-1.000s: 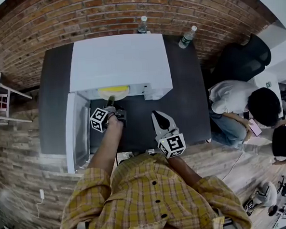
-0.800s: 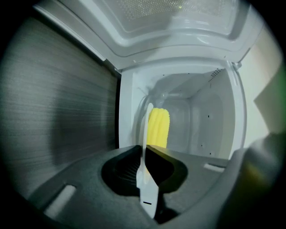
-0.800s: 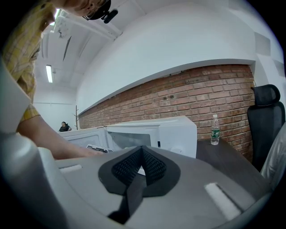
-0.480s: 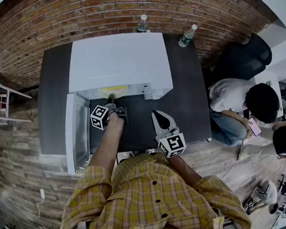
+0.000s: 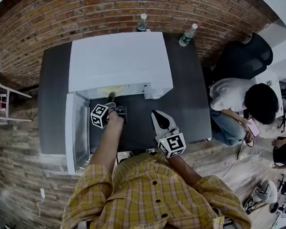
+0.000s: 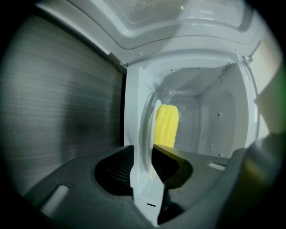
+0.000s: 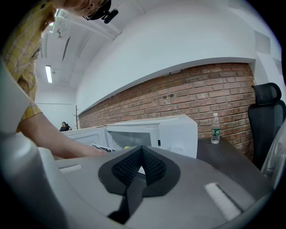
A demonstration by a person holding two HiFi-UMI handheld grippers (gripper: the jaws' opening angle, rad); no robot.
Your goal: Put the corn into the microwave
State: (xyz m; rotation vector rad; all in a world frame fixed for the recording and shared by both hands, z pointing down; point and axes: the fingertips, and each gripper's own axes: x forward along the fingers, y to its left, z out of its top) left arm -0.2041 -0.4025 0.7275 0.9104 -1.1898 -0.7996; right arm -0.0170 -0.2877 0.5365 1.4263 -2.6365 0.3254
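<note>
Released moments ago as the jaws opened: corn [image 6: 166,126], yellow, inside the cavity of the microwave [image 5: 118,60], just beyond the jaw tips, touched by neither pad. Left gripper [image 5: 111,98] spread wide at the cavity mouth, holding nothing. Door [image 5: 76,130] swung open at left. Right gripper [image 5: 158,116] closed and empty, above dark table [image 5: 190,99].

Microwave [image 5: 119,60]: sitting on the table [image 5: 188,99], its door [image 5: 75,130] hanging open at the left. Corn [image 6: 166,125]: lying inside the microwave. Bottle [image 5: 142,23]: standing behind the microwave. Second bottle [image 5: 188,36]: standing at the table's rear right. Chair [image 5: 243,57]: standing right of the table.
</note>
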